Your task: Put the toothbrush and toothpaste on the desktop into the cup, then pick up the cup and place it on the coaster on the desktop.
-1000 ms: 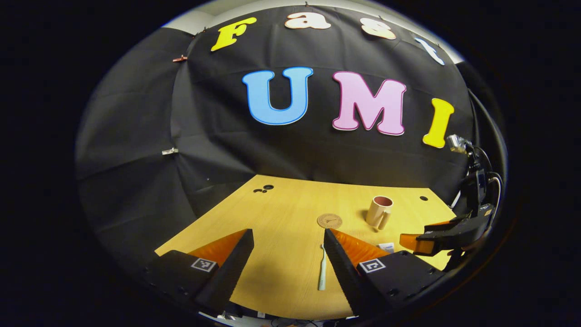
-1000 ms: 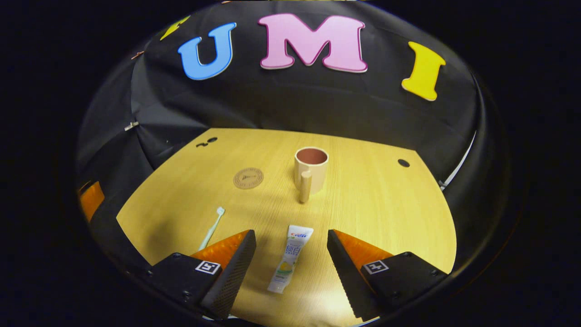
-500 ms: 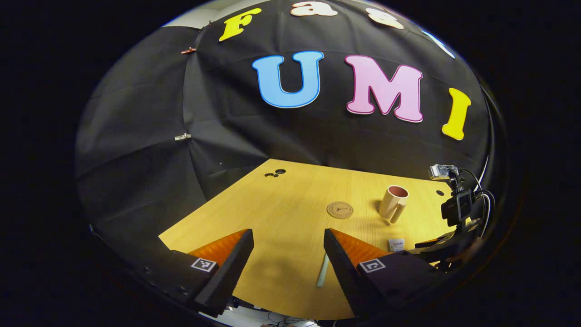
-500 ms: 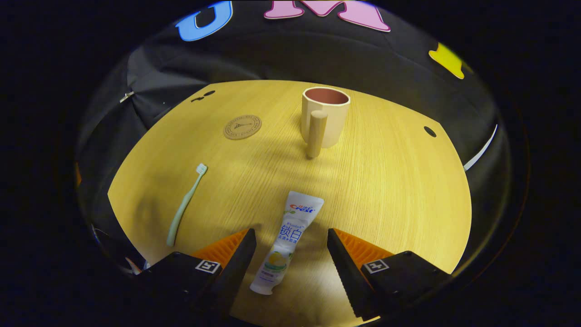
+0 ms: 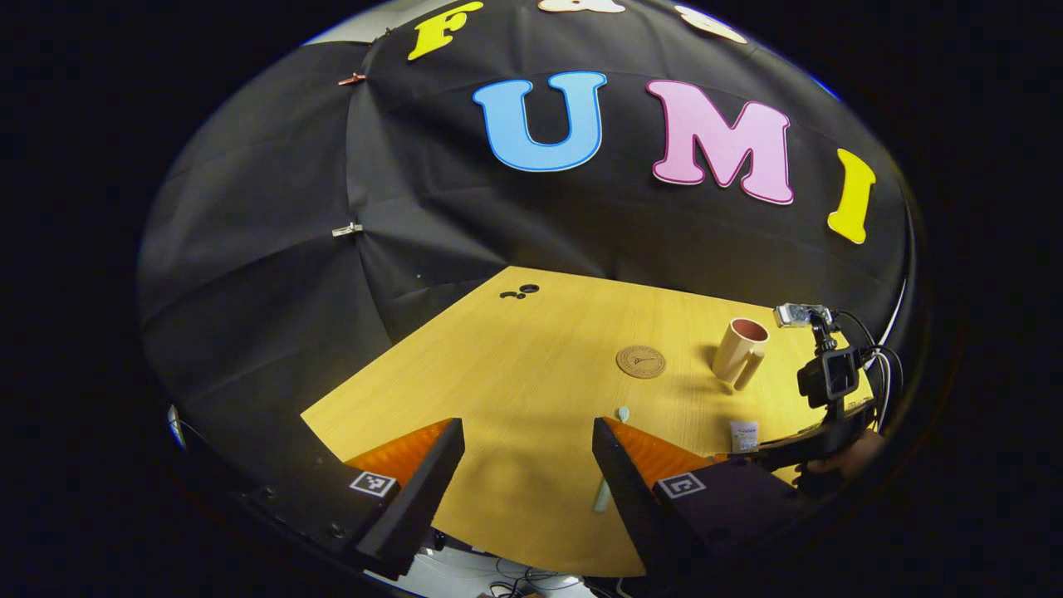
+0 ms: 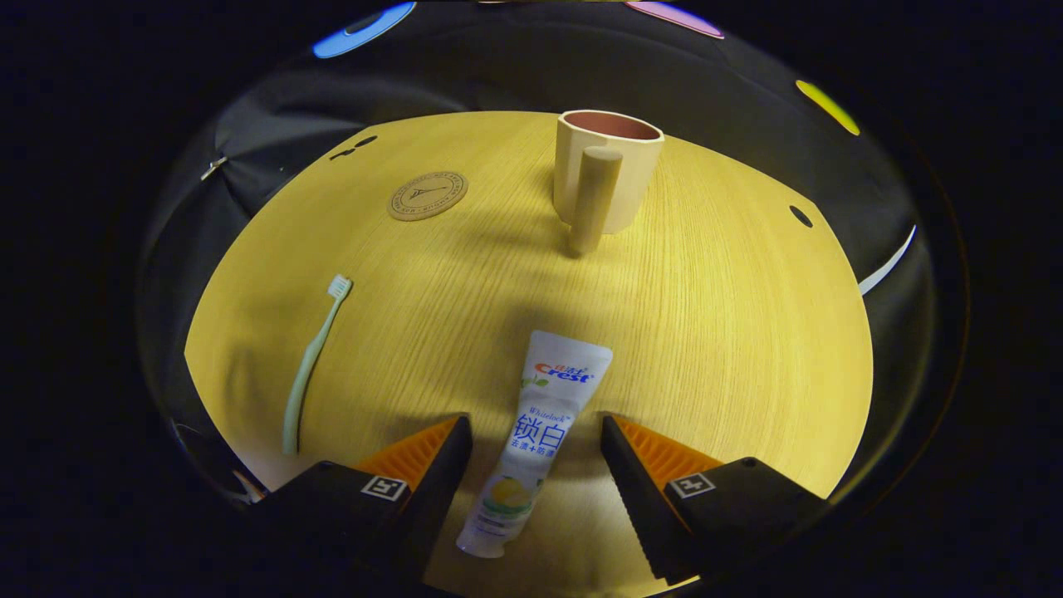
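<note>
A white toothpaste tube lies flat on the wooden desktop, running between the two fingers of my right gripper, which is open and low around it. A pale green toothbrush lies to its left. Farther back stands a beige cup with its handle toward me, and a round cork coaster lies left of it. My left gripper is open above the desk's near edge; the toothbrush lies partly behind its right finger. The coaster, cup and right gripper show at the right.
Black cloth walls close the booth behind and to the left. Small dark holes sit in the desktop at the far left and far right. The desk's near edge drops off just below my left gripper.
My right gripper has come down and forward over the toothpaste, so the tube now lies between its fingers. My left gripper has drifted left and tilted down a little. Both stay open.
</note>
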A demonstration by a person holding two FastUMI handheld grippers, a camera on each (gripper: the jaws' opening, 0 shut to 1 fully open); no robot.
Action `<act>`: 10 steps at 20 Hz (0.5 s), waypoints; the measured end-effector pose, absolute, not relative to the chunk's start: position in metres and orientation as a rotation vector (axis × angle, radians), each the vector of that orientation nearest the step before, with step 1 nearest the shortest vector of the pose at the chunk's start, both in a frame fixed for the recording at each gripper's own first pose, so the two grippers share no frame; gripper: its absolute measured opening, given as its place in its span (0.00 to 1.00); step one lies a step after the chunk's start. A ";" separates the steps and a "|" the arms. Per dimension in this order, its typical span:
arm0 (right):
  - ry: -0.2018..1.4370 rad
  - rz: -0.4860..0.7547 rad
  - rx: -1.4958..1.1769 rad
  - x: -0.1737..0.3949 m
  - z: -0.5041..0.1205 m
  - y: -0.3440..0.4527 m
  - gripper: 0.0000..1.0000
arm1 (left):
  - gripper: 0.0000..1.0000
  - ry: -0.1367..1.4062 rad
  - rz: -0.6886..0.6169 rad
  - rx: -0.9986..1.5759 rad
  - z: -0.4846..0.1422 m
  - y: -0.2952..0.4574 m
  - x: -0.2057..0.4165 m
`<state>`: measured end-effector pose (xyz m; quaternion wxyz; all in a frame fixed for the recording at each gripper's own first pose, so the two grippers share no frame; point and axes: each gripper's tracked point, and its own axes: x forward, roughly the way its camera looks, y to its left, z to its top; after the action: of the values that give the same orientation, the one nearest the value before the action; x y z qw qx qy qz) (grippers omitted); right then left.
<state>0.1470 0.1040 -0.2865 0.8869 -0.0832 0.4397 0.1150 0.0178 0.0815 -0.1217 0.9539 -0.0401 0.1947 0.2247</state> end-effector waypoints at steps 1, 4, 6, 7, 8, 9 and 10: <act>0.919 0.230 -0.168 0.147 -0.287 0.104 0.96 | 0.99 0.394 0.456 -0.085 -0.122 0.084 0.017; 0.927 0.195 -0.137 0.150 -0.287 0.104 0.74 | 0.98 0.397 0.441 -0.097 -0.124 0.086 0.013; 0.932 0.200 -0.131 0.149 -0.285 0.105 0.40 | 0.98 0.411 0.425 -0.101 -0.129 0.086 0.010; 0.934 0.207 -0.142 0.151 -0.288 0.106 0.36 | 0.99 0.417 0.417 -0.100 -0.132 0.085 0.008; 0.937 0.213 -0.150 0.150 -0.287 0.105 0.27 | 0.99 0.425 0.408 -0.098 -0.135 0.084 0.006; 0.943 0.224 -0.152 0.150 -0.287 0.105 0.27 | 0.99 0.436 0.398 -0.097 -0.139 0.083 0.004; 0.945 0.234 -0.145 0.150 -0.286 0.105 0.33 | 0.99 0.448 0.386 -0.097 -0.143 0.081 0.003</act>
<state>0.1500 0.1052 -0.2862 0.8812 -0.0697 0.4538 0.1125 0.0028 0.0814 -0.1429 0.9555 -0.0476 0.2206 0.1903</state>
